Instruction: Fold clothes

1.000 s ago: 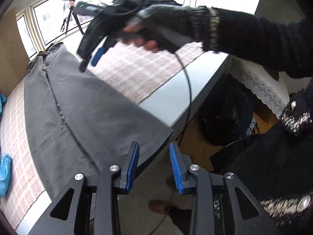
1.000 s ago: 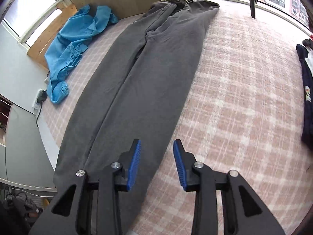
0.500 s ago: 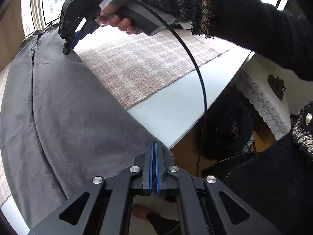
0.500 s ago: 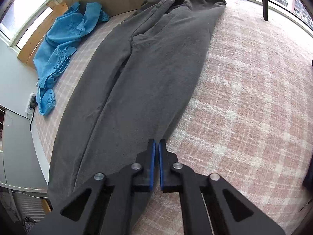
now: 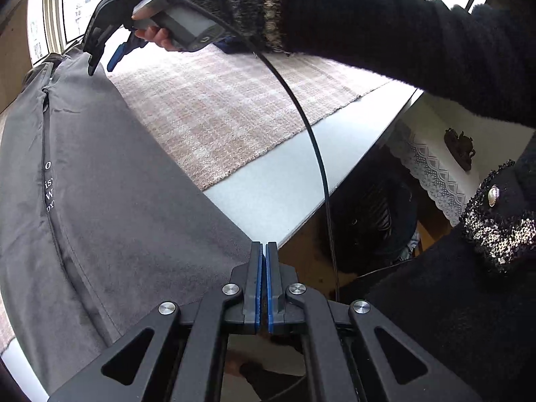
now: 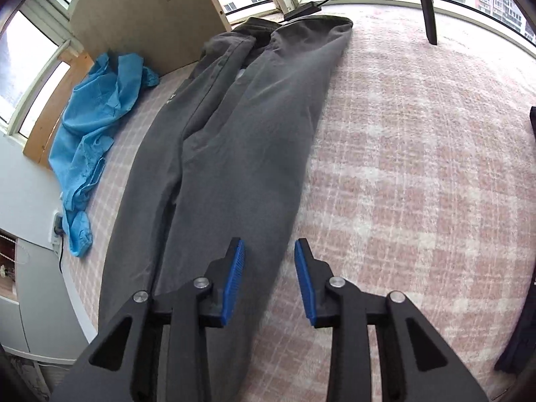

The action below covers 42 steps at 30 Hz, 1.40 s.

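Pink-and-white checked cloth [image 6: 418,167] covers most of the white tabletop [image 5: 284,187], windows along the far side. Long grey trousers [image 6: 234,154] lie flat along the cloth, legs side by side, waistband at the far window end, cuffs at the near table edge. In the left wrist view the trousers [image 5: 110,207] fill the left part, small white lettering near the seam, and the near cuff corner sits right at the table's front edge.

My left gripper [image 5: 263,251] has its blue-padded jaws pressed together right at that cuff corner of the trousers. Grey fabric runs up to the fingers, but I cannot tell if any of it is pinched between the pads.

My right gripper [image 6: 269,261] is over the right edge of the trousers, about mid-leg, jaws partly apart and opening. Blue pads [image 6: 234,278] are clear of fabric, nothing between them; left finger over grey cloth, right finger over the checked cloth. From the left wrist view the right gripper [image 5: 100,63] is further up the trousers, tips just above the garment's right edge, my right hand [image 5: 157,33] in a dark knit sleeve on the handle, black cable [image 5: 311,134] trailing down past the table edge.

Crumpled bright blue garment [image 6: 97,134] lies left of the trousers, well apart, near a wooden board [image 6: 144,16]. Dark clothing [image 6: 522,318] at the far right edge of the cloth, well apart from the trousers. Black tripod leg [image 6: 427,6] stands beyond the waistband.
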{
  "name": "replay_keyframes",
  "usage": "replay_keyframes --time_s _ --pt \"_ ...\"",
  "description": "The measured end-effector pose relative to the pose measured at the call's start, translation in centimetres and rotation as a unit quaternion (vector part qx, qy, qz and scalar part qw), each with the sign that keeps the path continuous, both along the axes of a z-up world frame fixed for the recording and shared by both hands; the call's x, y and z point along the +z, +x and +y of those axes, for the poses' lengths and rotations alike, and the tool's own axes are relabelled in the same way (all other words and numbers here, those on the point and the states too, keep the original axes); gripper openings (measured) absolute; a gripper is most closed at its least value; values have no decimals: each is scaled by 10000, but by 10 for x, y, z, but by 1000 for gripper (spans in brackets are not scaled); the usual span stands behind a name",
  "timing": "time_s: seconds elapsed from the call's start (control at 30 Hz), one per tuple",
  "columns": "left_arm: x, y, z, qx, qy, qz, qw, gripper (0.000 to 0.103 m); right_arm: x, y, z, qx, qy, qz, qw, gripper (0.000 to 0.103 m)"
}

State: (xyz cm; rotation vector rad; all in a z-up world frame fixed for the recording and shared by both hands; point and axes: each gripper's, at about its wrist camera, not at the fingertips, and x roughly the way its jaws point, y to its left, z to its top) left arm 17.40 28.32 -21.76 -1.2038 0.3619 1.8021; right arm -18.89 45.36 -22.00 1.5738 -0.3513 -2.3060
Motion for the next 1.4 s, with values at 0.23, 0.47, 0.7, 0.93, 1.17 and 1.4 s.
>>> replay_keyframes --time_s 0.23,0.47,0.7,0.93,1.17,1.4 --pt "-6 0 3 -40 -93 -86 9999 2 -5 -8 5 -175 67 99 9998 3" --pt "36 15 -53 412 -34 2 9991 11 28 40 2 96 29 499 9987 11" --pt "53 -7 -160 1652 -376 517 9842 20 37 176 -62 1439 -37 773 9866 11" --pt "0 -33 -164 1252 -563 397 9897 20 5 259 -127 1691 447 656 9824 11" --pt "11 -17 -188 1349 -626 367 9882 28 15 327 -100 954 424 271 9942 12" --pt "21 -47 -221 2230 -730 87 9720 37 12 348 -59 -770 734 118 9943 40"
